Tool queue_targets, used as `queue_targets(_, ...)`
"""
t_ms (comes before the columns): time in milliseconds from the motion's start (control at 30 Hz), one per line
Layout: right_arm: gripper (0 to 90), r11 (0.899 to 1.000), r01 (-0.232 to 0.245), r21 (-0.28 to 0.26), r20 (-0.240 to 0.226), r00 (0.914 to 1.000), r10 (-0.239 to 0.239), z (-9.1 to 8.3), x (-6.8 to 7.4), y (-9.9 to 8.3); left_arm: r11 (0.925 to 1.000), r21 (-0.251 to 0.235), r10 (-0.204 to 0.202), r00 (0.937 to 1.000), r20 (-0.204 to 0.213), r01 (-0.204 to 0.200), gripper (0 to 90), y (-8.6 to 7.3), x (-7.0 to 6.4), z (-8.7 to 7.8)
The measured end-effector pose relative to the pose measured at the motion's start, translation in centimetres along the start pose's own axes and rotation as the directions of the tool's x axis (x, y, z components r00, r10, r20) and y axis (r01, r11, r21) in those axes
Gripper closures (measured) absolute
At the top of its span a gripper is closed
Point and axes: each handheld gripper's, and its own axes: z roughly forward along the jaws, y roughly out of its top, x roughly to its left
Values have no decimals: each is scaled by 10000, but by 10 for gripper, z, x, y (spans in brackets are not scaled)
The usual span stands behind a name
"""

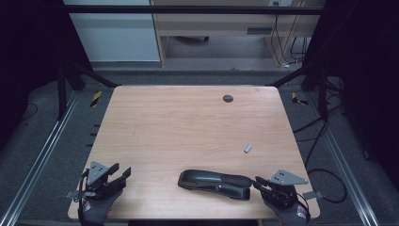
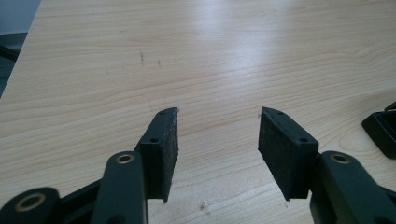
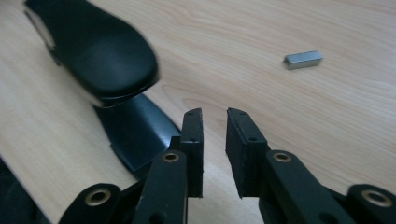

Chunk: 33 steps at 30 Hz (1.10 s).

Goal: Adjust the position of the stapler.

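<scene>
Right gripper view has the right gripper (image 3: 215,114) with its flat, felt-faced jaws nearly together and holding nothing, a glossy black stapler (image 3: 100,51) with a rounded top and flat base lying just ahead and left of them, and a small grey metal staple block (image 3: 303,59) well ahead to their right. Over the pale wood-grain table (image 2: 224,56) the left gripper (image 2: 218,114) has its jaws wide apart and empty, the stapler's squared corner far off to their right.

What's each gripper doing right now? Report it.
Left gripper: open, empty.
Right gripper: jaws nearly together, a narrow gap, holding nothing.
</scene>
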Motion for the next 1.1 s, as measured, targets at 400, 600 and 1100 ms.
queue_targets(400, 900, 9996, 172, 230, -736, 9972, -155, 1, 16, -6, 9998, 127, 123, 9999, -51, -122, 497, 0, -1, 2)
queue_targets(600, 900, 9985, 309, 448, -1263, 9917, -250, 6, 23, -8, 9996, 219, 207, 9997, -117, -204, 499, 0, -2, 3)
queue_targets(1100, 900, 9936, 607, 955, -1755, 9835, -432, 15, 29, -12, 9988, 270, 405, 9989, -218, -399, 499, 0, -4, 3)
